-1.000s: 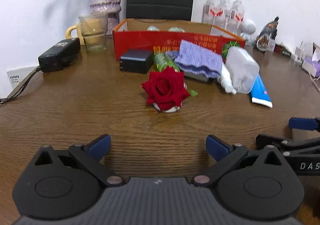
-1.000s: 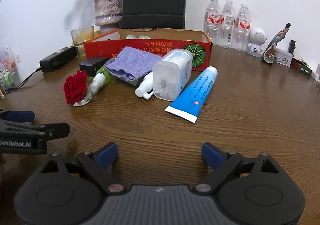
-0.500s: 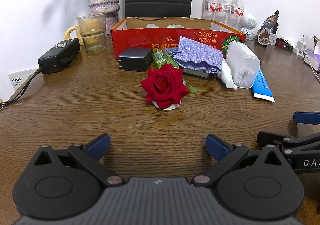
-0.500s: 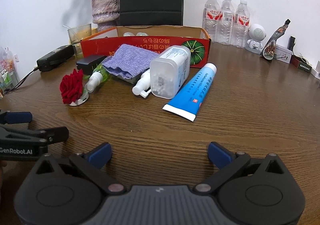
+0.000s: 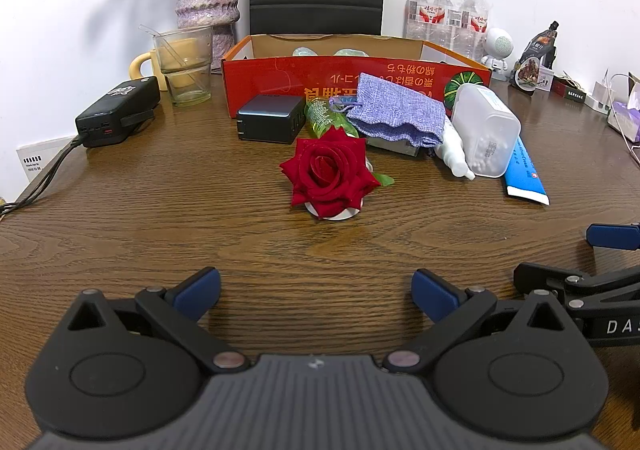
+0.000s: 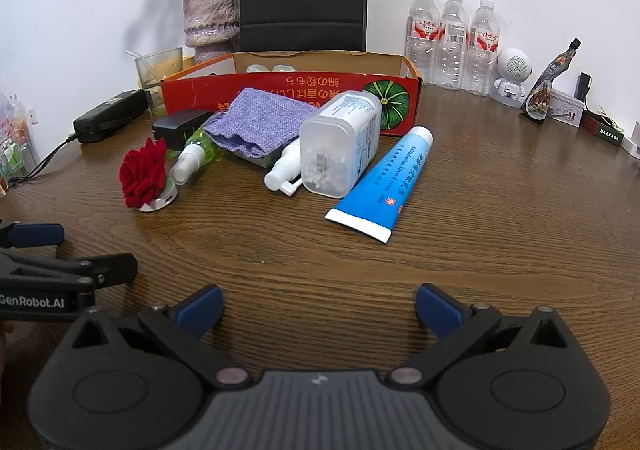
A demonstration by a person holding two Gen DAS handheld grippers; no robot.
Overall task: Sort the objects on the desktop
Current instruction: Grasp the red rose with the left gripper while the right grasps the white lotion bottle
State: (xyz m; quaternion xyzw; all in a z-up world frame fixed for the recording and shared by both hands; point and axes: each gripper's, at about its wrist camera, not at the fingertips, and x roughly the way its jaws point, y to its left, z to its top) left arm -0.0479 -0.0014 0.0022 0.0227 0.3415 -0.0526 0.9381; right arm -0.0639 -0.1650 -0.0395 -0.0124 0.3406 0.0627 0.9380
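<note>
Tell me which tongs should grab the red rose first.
Left. The red rose lies straight ahead of the open left tongs; from the right tongs it sits far to the left, so they would likely have to cross over.

The brown wood-grain surface (image 6: 480,209) fills the lower and middle frame. At centre a red box (image 6: 288,89) stands on it. Before the box lie a charger (image 5: 270,117), a purple pouch (image 6: 260,121), a green spray bottle (image 6: 196,153), a white spray bottle (image 6: 284,169), a clear jar (image 6: 340,145) on its side and a blue tube (image 6: 384,185). A rose (image 5: 330,171) lies left of centre. At upper right stand 3 bottles (image 6: 452,41); at upper left a vase (image 6: 208,17), a glass (image 5: 186,65) and a black pack (image 5: 118,109).
</note>
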